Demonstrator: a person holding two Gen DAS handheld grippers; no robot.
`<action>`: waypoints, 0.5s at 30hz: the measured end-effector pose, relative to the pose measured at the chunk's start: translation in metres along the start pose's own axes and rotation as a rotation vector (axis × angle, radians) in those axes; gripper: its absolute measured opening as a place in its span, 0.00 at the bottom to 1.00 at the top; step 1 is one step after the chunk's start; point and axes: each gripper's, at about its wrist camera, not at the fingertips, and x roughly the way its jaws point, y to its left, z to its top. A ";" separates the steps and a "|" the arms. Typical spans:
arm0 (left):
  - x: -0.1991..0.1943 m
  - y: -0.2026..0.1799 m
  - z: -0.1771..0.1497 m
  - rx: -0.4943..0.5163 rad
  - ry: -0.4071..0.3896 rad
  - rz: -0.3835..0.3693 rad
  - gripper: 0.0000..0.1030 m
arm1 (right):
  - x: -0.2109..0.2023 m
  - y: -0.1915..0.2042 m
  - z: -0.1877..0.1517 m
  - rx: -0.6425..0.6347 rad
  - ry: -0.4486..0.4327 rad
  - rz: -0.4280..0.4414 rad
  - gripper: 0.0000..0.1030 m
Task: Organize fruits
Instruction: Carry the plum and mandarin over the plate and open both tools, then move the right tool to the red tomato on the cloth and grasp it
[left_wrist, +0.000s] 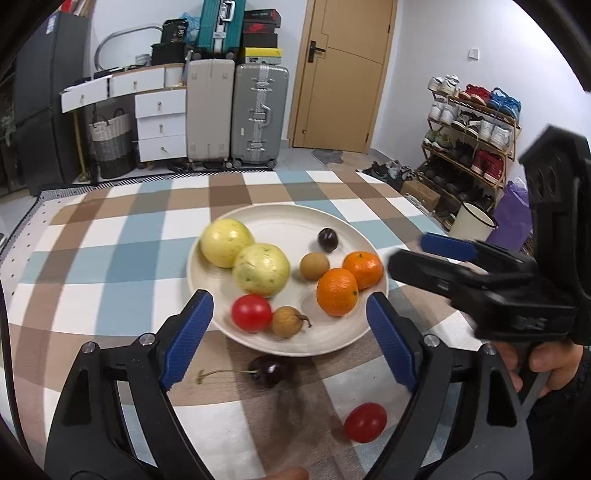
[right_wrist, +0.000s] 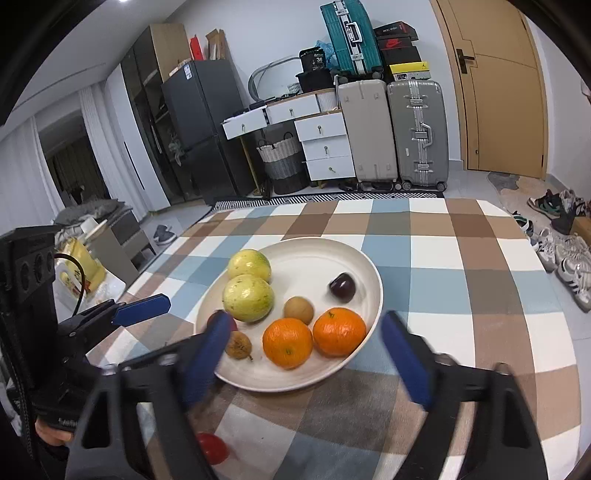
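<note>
Only left wrist view shows the dark cherry (left_wrist: 271, 373), off the plate (left_wrist: 332, 341)

Home: suitcases (left_wrist: 236, 114), shoe rack (left_wrist: 472, 140), fridge (right_wrist: 199, 125)

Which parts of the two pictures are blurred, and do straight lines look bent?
Left wrist view: the red tomato on the tablecloth is smeared; the door bows. Right wrist view: this gripper's blue fingers are streaked; the oranges stay sharp.
</note>
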 end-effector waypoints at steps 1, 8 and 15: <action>-0.003 0.001 0.000 -0.004 -0.006 0.006 0.84 | -0.004 0.000 -0.001 0.003 -0.007 0.002 0.90; -0.027 0.008 -0.006 -0.008 -0.040 0.041 0.99 | -0.017 0.005 -0.010 -0.017 -0.004 -0.011 0.99; -0.036 0.011 -0.019 0.009 -0.020 0.067 0.99 | -0.024 0.014 -0.019 -0.044 0.010 0.003 0.99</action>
